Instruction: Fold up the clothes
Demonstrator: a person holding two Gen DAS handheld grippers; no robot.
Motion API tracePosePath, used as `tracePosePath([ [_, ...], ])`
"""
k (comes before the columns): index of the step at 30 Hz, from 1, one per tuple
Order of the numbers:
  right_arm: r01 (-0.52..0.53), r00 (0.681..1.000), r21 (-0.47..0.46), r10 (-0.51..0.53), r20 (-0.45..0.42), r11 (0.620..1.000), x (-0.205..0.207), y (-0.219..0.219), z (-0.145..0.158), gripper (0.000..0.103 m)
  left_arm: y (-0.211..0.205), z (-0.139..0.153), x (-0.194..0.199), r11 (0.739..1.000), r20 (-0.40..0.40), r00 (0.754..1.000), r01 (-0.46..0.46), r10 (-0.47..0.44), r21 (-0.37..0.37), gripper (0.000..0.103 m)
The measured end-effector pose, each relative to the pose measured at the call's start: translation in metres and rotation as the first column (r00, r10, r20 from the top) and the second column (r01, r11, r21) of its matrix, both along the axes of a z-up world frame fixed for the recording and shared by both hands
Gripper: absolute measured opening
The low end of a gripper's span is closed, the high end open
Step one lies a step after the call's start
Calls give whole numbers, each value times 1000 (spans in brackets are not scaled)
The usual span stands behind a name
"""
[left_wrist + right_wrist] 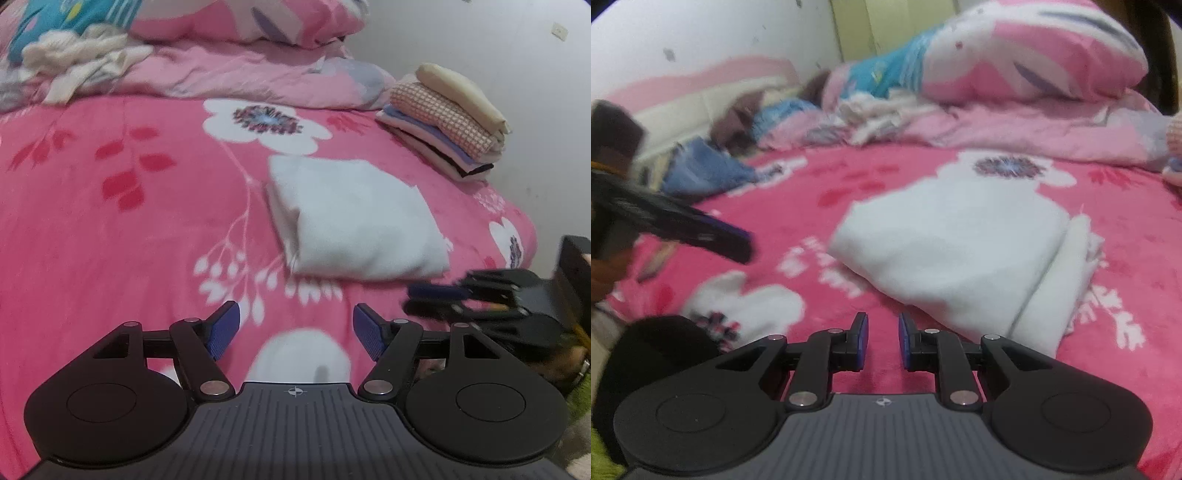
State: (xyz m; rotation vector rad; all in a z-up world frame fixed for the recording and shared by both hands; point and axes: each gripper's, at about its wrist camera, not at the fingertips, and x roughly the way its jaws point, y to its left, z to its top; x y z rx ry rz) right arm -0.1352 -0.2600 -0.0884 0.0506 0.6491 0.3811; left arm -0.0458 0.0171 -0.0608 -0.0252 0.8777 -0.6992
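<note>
- The left gripper (295,330) has its blue-padded fingers (225,328) spread wide with nothing but pink bedspread between them; no cloth touches the pads.
- The right gripper (882,341) holds its fingers (861,339) close together, a narrow slit left between the pads, and nothing is caught in it.
- The folded white garment (354,221) lies flat on the bedspread (110,240), at about 1 o'clock from the left gripper and well apart from it. In the right wrist view the same garment (960,254) sits at about 1 o'clock, just beyond the fingers, not touched by them.
- Its folded layers show along one edge, but blur hides any seams or what kind of garment it is.
- A stack of folded clothes (447,122) sits further out at 2 o'clock in the left view, near the bed's edge by the wall; the lower layers are too squeezed together to count.
- A loose heap of unfolded white clothes (81,62) lies at 11 o'clock, against the pillows (251,18), partly cut off by the frame.
- In the left view the right gripper (439,295) shows as a smeared dark shape at 3 o'clock; the hand behind it is mostly out of frame.
- In the right view the left gripper (713,236) enters at 9 o'clock, blurred too much to read its fingers.
- Crumpled blue and brown cloth (709,170) at 10 o'clock is too blurred to identify.
</note>
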Motion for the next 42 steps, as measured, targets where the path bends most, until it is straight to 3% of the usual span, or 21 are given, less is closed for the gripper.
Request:
tracePosePath([
  [6,211,975,-27,-212,-61,977,-5,-43,-2,19,3,-7,11,995,-39,998,-48,45,-83,68],
  [10,417,904,-1,-415,-108,909,-23,-84,1,20,-1,-13,19,988,-66,996,-61,52,-142,68],
  [13,497,865,112,-481,-144,861,-43,-108,6,30,-6,-17,25,982,-89,994,-72,57,-173,68],
  [15,511,859,198,-486,-161,837,-52,-117,10,45,-9,-19,29,981,-97,993,-82,65,-176,68],
  [17,499,866,281,-464,-184,820,-54,-123,11,47,-11,-18,32,979,-100,993,-88,71,-183,68],
  [20,482,876,398,-425,-227,781,-42,-128,9,65,-17,-13,37,978,-87,994,-83,68,-189,71],
  [26,481,876,562,-338,-345,672,-1,-145,-7,80,-33,-6,52,978,-63,996,-79,68,-191,85],
  [30,498,860,537,-309,-407,681,27,-145,-17,82,-50,-7,61,986,-63,996,-70,62,-151,97],
  [35,466,870,524,-262,-417,713,50,-141,-22,90,-73,-14,63,998,-55,997,-48,45,-46,97],
  [42,407,895,532,-208,-394,743,70,-134,-24,99,-84,-21,61,998,-42,998,-44,45,39,98],
])
